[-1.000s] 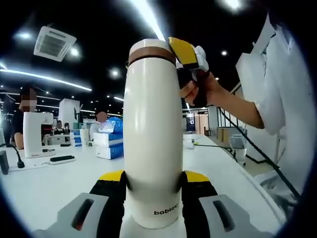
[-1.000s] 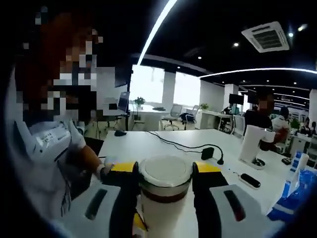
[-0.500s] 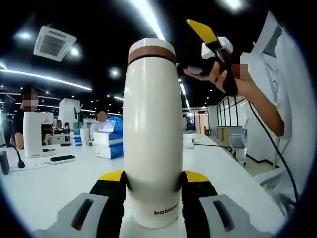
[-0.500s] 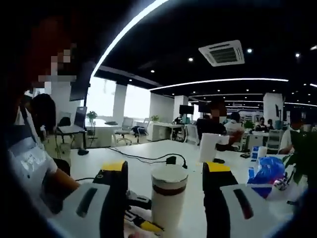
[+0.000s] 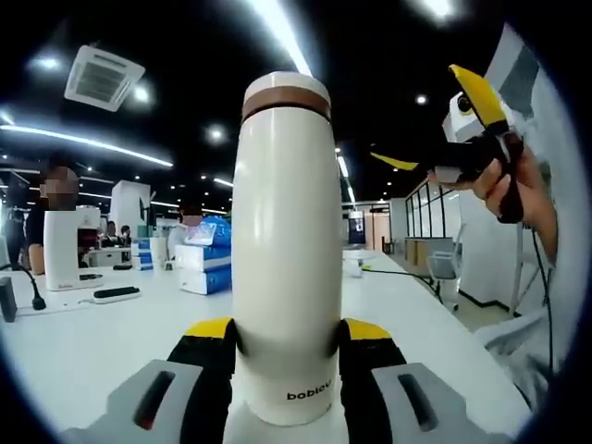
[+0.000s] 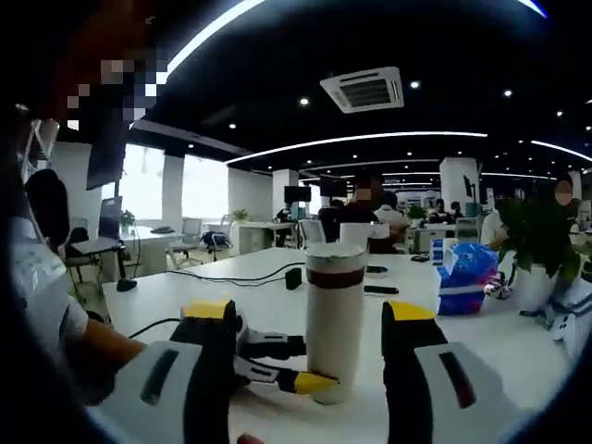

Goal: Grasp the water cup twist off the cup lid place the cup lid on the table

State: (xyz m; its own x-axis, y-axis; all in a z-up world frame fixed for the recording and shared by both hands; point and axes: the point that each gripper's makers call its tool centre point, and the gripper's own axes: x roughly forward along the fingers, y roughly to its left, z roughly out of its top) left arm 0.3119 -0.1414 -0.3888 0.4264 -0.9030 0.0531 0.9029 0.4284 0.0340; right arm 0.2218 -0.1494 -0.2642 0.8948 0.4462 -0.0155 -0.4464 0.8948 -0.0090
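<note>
Upright, water cup [image 5: 285, 259] clamped btwn left claw [image 5: 285, 344] jaws.

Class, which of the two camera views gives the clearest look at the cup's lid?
The left gripper view: the lid appears large and close, brown band sharp, atop the cup clamped by the left gripper. In the right gripper view the lid is smaller and farther off.

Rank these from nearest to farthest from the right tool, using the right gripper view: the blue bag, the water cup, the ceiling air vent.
1. The water cup, upright between the right tool's open jaws, held low by the left tool.
2. The blue bag, on the white table, further back on the right.
3. The ceiling air vent, overhead, farthest.
</note>
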